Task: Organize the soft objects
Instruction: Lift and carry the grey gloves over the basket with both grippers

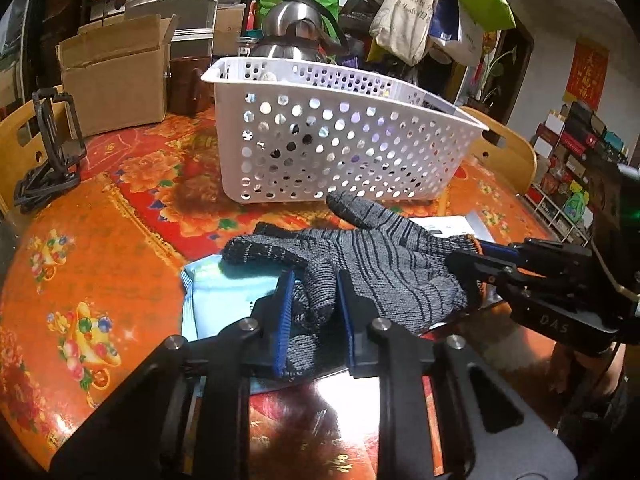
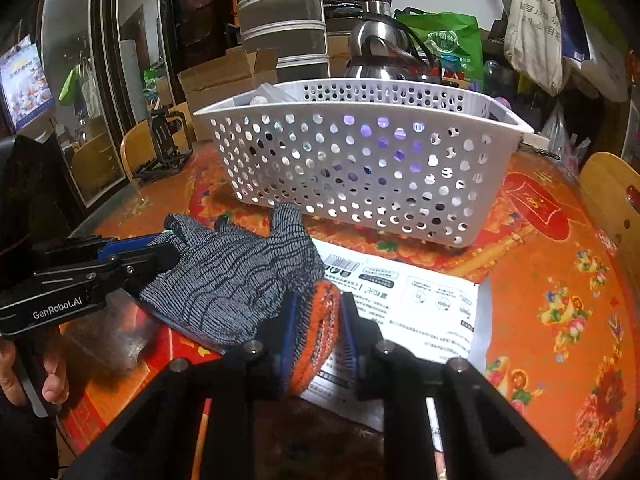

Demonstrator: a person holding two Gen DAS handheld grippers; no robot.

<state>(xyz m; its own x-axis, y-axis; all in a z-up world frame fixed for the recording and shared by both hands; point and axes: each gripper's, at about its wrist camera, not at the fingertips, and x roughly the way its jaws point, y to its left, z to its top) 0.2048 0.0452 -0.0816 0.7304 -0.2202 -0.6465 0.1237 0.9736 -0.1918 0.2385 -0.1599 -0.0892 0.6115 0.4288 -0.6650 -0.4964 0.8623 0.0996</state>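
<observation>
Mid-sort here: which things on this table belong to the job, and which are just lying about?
Job: knit glove, held by left tool at its fingers and right tool at its orange cuff; white basket.

Lying about: kettle, cardboard box, printed sheet, blue packet.

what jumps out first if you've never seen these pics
A grey knit glove is held at both ends above the table: the left tool pinches its fingers, the right tool its orange cuff. Just behind it a white perforated basket stands on the bright orange floral tablecloth. A printed white packet lies flat under the glove.
</observation>
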